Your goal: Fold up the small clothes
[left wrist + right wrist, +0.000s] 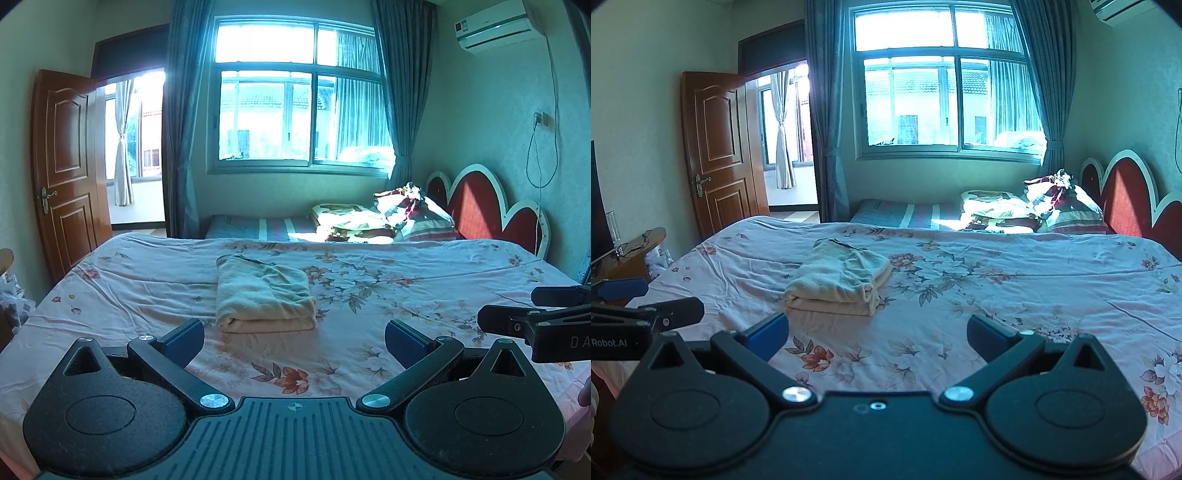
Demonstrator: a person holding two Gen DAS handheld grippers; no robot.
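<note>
The folded cream cloth [266, 295] lies on the bed [406, 295], long axis toward 12 o'clock. Left hand-held gripper [294, 341], jaws apart, is nearer; right hand-held gripper [877, 334], also spread, sees it at 11 o'clock.

A wide bed [406, 295] covered by a rumpled pale-pink sheet printed with russet flowers and grey-green leaves carries the things. A cream terry-cloth garment [264, 295], folded into a thick rectangle, lies directly on the sheet left of centre.

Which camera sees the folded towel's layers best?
The right wrist view: the folded cream towel shows its stacked layers at its corner. The left wrist view shows it head-on, only the front fold edge.
</note>
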